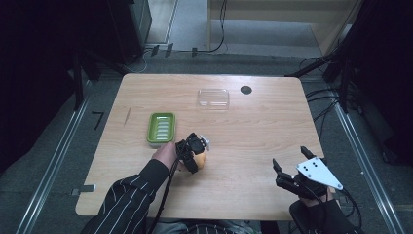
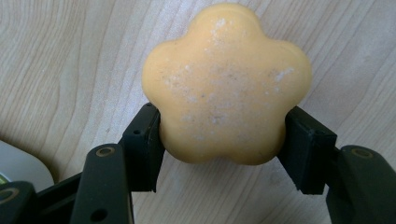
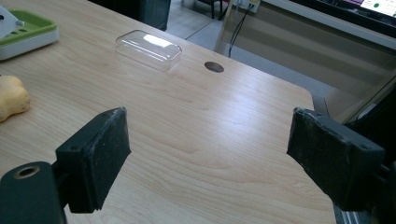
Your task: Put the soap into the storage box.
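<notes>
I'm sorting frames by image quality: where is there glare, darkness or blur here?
High view: the room's edges sink into darkness, the table evenly lit. Left gripper view: the yellow soap is sharp, the jaws at the bottom edge slightly soft. Right gripper view: a bright reflection on the clear lid, the near jaws a little blurred.

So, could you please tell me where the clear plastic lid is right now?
In the high view the clear plastic lid lies on the far middle of the wooden table, just left of the round cable hole and beyond the green soap dish.

Dim surroundings, bright table (image 1: 253,131), perhaps slight blur.
</notes>
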Demonstrator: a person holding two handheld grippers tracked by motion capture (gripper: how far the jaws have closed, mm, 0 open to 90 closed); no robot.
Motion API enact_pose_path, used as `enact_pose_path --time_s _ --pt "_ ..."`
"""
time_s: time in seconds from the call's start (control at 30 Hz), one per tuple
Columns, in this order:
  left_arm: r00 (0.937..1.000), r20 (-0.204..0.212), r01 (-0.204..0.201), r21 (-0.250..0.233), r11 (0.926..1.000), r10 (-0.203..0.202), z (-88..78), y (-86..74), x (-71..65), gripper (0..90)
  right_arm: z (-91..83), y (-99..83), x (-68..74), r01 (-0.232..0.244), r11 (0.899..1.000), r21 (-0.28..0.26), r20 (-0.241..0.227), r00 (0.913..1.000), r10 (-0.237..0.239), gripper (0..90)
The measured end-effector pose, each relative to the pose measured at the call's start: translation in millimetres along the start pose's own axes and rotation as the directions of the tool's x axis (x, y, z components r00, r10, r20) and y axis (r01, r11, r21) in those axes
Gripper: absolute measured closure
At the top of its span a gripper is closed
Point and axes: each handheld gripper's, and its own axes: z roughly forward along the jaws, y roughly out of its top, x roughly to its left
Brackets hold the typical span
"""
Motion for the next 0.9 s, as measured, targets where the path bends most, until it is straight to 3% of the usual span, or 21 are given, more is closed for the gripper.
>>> enact_pose_path --time_s 0.9 --pt "0.9999 -0.004 0.015 -0.024 0.9996 -0.015 0.0 0.4 -1.2 39.7 -0.4 -0.1 -0.4 -0.006 1.0 -0.002 0.0 1.0 0.006 13.3"
